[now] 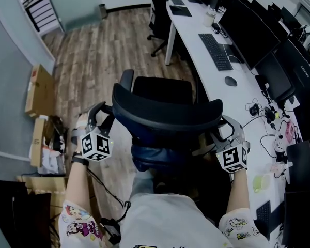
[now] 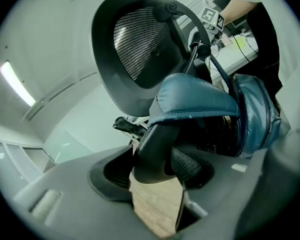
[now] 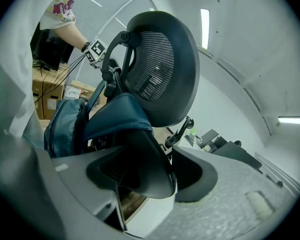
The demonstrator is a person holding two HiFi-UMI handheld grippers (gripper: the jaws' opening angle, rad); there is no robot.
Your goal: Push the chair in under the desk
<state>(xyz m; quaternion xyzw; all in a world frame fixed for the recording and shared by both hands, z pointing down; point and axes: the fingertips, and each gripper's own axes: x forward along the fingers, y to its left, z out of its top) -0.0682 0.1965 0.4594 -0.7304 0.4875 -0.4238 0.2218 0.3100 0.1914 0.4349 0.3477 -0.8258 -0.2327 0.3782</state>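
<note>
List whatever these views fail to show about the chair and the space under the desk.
- Head view: the chair's base and wheels, hidden under its backrest and the blue bag.
- Head view: the space under the desk, covered by the desktop.
- Head view: both grippers' fingertips, tucked behind the backrest; their own views show the left gripper and right gripper clamped on the chair frame.

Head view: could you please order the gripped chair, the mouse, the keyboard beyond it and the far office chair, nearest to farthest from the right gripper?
From the right gripper:
1. The chair, clamped in its jaws, on its left.
2. The mouse, on the desk ahead.
3. The keyboard, farther along the desk.
4. The far office chair, at the view's top.
</note>
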